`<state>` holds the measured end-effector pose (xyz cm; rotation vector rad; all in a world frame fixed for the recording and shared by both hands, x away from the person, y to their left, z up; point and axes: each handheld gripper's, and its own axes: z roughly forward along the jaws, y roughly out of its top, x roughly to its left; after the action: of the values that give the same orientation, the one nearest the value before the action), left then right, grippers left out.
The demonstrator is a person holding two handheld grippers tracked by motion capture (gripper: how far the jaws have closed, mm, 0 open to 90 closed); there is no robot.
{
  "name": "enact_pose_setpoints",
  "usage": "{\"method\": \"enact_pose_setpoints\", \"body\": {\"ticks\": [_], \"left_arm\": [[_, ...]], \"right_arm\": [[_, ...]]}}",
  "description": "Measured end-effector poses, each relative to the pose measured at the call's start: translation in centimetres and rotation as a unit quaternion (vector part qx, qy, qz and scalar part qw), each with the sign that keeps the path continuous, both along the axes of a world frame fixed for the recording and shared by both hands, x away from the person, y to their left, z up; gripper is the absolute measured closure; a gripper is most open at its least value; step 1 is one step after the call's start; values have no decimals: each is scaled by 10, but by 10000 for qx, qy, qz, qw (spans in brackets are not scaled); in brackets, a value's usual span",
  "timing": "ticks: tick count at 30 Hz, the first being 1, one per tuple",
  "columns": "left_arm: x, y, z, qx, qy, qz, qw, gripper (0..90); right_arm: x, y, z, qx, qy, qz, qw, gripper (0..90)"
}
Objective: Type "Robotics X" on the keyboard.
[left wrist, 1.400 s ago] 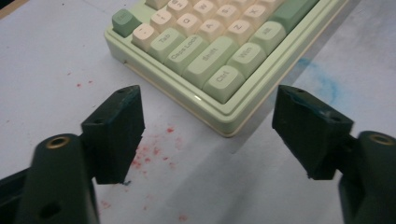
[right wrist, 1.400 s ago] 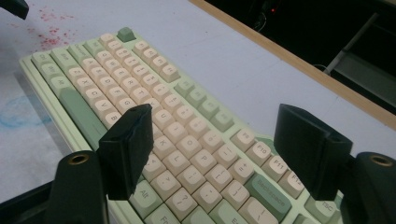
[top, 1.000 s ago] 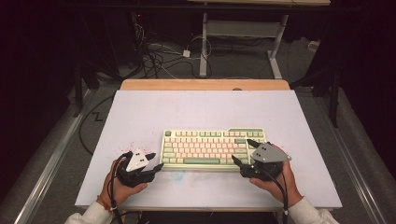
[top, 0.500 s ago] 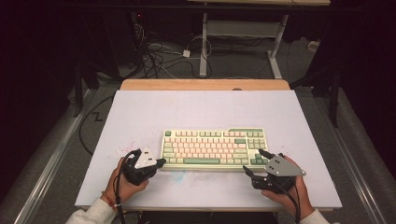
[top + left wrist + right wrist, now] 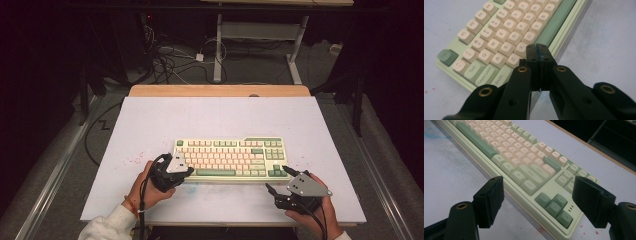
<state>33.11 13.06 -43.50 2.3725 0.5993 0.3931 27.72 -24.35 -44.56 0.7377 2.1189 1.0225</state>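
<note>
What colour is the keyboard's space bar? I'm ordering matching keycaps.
Sage green, darker than the case; the space bar shows best in the left gripper view.

Left black two-jaw gripper [image 5: 186,172] closed jaws, nothing between them, and shifted right along near edge of white table [image 5: 150,120] to front-left corner of pale-green keyboard with cream keys [image 5: 231,159]. Right black two-jaw gripper [image 5: 276,179] drew back toward near table edge, off keyboard's front-right corner.

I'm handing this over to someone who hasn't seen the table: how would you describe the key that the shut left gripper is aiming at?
Start at the pale green keyboard lying on the white table. Go to its near left corner, where the left gripper, jaws shut, hovers over the bottom letter row. Its tips sit at the cream X key, between Z and C, just left of the dark green space bar.
</note>
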Motion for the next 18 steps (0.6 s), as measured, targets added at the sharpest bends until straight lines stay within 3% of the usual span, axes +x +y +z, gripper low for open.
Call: {"method": "enact_pose_setpoints", "body": {"ticks": [6,18], "left_arm": [[10,-19,0,177,44,-101,9998,866],[28,-47,2,227,74,-218,9995,869]], "right_arm": [[0,2,-2,-79,14,61,9999,257],[3,1,-4,-115,80,92,9999,258]]}}
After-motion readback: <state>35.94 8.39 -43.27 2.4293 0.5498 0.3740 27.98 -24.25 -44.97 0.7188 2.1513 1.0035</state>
